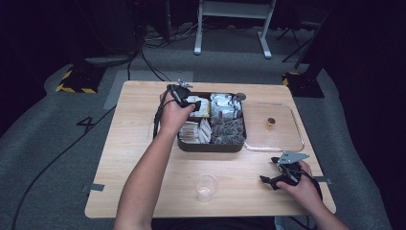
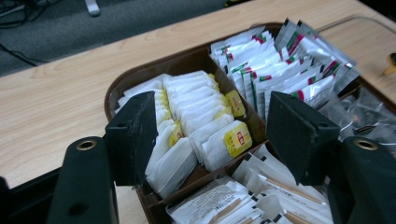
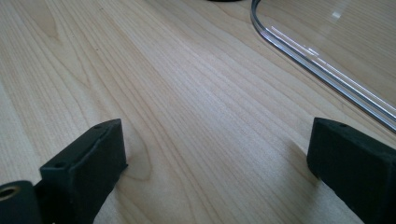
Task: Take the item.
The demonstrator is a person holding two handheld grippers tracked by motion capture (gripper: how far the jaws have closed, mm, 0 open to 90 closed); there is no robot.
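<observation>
A dark brown divided tray (image 1: 210,146) sits mid-table, packed with sachets. My left gripper (image 1: 194,103) hovers over its far-left compartment, jaws open. In the left gripper view the two black jaws straddle a row of white tea bags with yellow tags (image 2: 205,123), not touching them; my left gripper (image 2: 212,133) holds nothing. Silver sachets with red and green marks (image 2: 285,65) fill the neighbouring compartment. My right gripper (image 1: 269,170) rests low over the table at the front right, open, with bare wood between its jaws (image 3: 215,154).
A clear plastic lid (image 1: 273,127) lies right of the tray, its rim (image 3: 322,74) near my right gripper; a small brown item (image 1: 271,121) sits on it. A clear plastic cup (image 1: 206,187) stands near the front edge. Paper-wrapped sachets (image 2: 233,200) fill the near compartment.
</observation>
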